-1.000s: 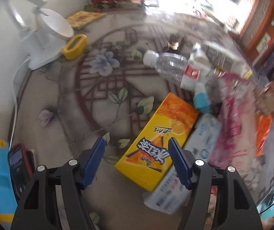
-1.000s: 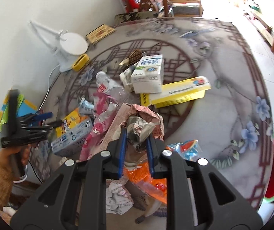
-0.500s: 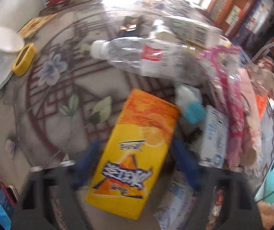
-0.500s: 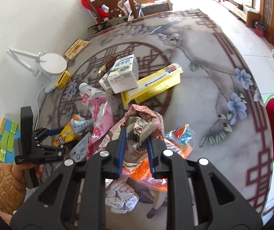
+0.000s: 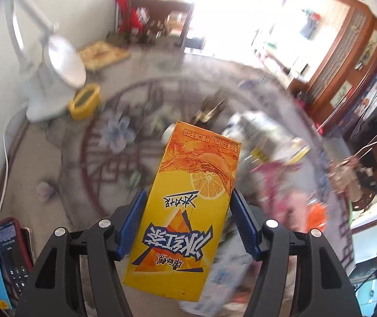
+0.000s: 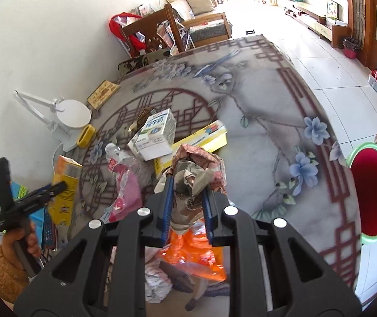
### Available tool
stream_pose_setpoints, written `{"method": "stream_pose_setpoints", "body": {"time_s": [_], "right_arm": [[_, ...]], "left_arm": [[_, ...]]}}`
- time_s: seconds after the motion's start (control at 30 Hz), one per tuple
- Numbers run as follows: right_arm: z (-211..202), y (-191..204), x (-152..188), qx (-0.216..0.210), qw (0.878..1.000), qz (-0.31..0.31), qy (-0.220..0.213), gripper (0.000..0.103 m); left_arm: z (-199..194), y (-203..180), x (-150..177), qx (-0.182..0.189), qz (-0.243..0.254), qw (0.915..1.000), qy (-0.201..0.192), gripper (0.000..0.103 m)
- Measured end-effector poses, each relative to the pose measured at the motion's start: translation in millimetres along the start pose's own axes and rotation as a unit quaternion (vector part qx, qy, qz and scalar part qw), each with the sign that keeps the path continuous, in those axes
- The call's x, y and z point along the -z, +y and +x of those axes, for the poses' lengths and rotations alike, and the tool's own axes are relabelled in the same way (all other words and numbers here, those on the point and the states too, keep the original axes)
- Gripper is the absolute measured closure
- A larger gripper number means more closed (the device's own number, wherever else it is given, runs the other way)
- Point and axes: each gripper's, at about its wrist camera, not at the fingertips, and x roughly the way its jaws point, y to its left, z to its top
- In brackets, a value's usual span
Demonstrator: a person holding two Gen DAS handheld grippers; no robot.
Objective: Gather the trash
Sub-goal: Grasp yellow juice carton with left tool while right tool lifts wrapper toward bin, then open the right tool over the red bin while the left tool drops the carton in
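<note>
White desk lamp (image 6: 64,116), yellow tape measure (image 5: 85,101)

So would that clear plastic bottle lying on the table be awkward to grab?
Probably a little. The plastic bottle lies on its side, so a nudge could roll it. It looks empty and thin-walled, so likely light and apt to crumple. The pink wrapper appears to overlap it and might drag along.
</note>
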Motion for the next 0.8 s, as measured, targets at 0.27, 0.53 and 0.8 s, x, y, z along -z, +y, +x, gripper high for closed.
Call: {"method": "stream_pose_setpoints", "body": {"time_s": [0.27, 0.53, 0.8], "right_arm": [[-45.7, -103.1, -9.4, 0.051, 0.997, 0.04, -0.042, 0.082], [-73.3, -246.6, -4.5, 0.17, 0.979, 0.108, -0.026, 0.057], [-143.5, -294.7, 25.3, 0.248, 0.95, 0.148, -0.119, 0.021]], "left_arm": [[-23.8, -121.0, -8.9, 0.062, 0.032, 0.997, -0.036, 0.042], [-4.4, -273.4, -1.4, 0.161, 0.116, 0.98, -0.009, 0.042], [48.4, -416.5, 11.3, 0.254, 0.204, 0.9443, 0.044, 0.042]]}}
